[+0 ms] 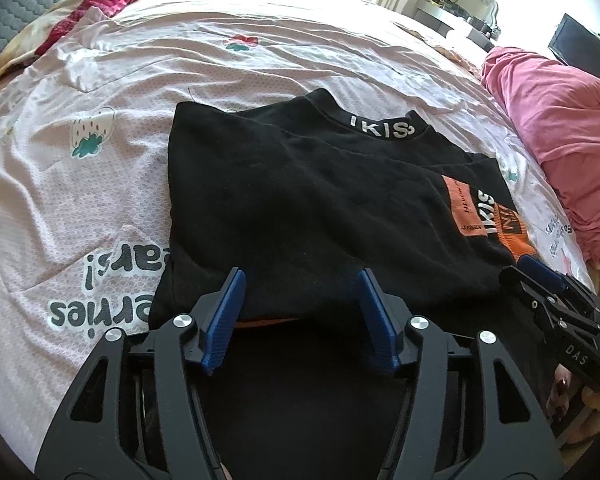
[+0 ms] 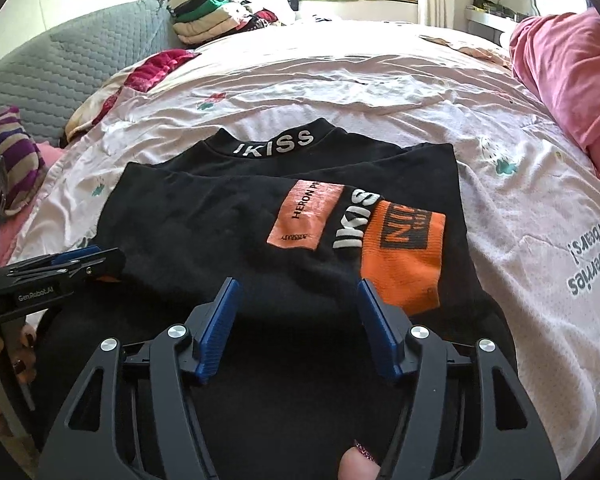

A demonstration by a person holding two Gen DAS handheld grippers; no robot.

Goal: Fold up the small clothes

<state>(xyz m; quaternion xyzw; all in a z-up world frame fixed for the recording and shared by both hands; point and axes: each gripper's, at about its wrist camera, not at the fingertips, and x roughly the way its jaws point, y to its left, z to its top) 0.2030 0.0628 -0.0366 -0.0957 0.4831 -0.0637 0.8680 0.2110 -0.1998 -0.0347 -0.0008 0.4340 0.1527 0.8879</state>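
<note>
A black top (image 1: 300, 200) with a white "IKISS" collar and orange patches lies on the bed, its sleeves folded in across the body; it also shows in the right wrist view (image 2: 228, 220). My left gripper (image 1: 300, 284) is open, its blue fingers straddling the near hem on the left side. My right gripper (image 2: 298, 292) is open over the near hem beside the orange cuff (image 2: 404, 264). Each gripper shows in the other's view, the right one (image 1: 540, 276) and the left one (image 2: 96, 260), both low at the hem.
The bed has a pale pink strawberry-print sheet (image 1: 100, 184). A pink quilt (image 1: 560, 152) is bunched at the right. A grey quilted headboard (image 2: 72, 76), a striped pillow (image 2: 12, 152) and stacked clothes (image 2: 216, 16) lie at the far left.
</note>
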